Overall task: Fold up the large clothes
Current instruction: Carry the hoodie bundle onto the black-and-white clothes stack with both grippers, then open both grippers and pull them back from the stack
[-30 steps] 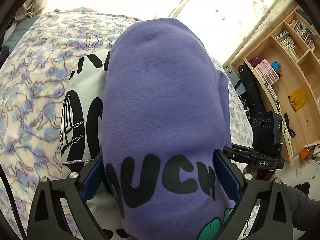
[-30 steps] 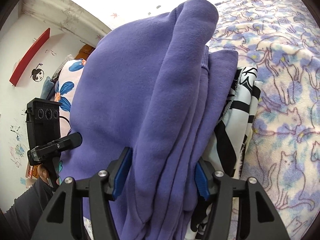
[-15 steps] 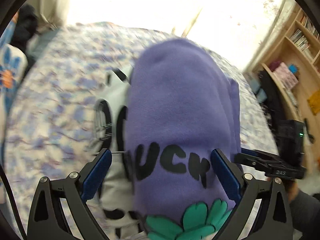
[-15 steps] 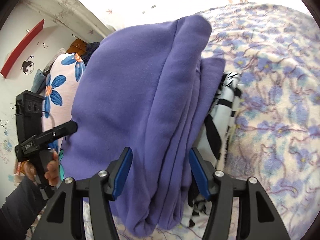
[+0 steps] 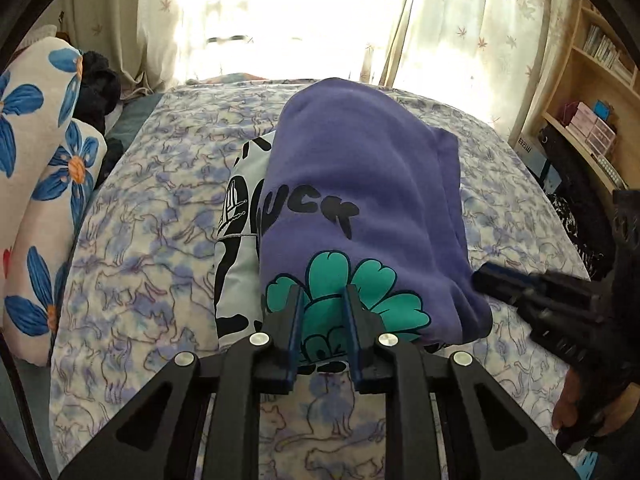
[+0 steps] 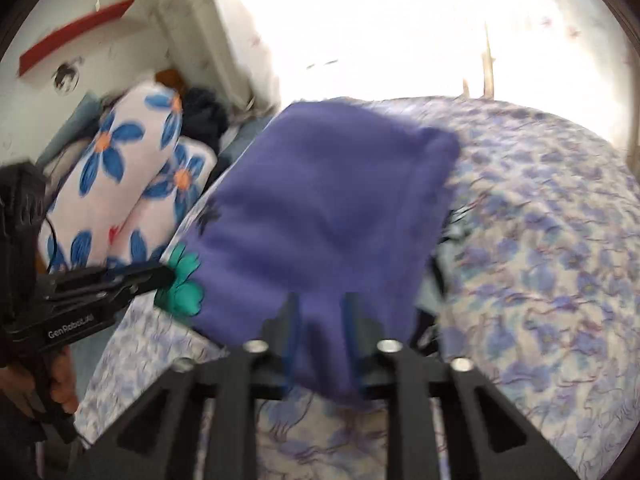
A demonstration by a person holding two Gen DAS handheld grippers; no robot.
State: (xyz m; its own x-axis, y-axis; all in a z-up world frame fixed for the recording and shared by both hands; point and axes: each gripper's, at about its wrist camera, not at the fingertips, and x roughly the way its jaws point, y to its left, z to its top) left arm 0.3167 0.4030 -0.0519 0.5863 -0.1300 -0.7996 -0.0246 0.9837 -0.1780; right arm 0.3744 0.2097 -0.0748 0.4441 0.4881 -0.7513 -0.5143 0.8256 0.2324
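**A:** Left wrist view first: the purple sweatshirt (image 5: 360,208) sits folded on the bed (image 5: 160,264), stacked over a black-and-white garment (image 5: 236,248) that sticks out on its left. The left gripper (image 5: 322,308) has just been closing, and its fingers (image 5: 296,320) are now nearly together with nothing between them. The near edge of the sweatshirt, the bit with the green clover print, lies just beyond the tips. The long axis runs away from the fingers toward the window.

**B:** And the right wrist view? It's pretty blurry.

**A:** Yeah. The right gripper (image 6: 322,320) has also just been closing, narrow gap, and I can't tell whether cloth is caught in it. The sweatshirt lies straight ahead and to the far side. Both hands look about equally near, so I'd guess this fold is done.
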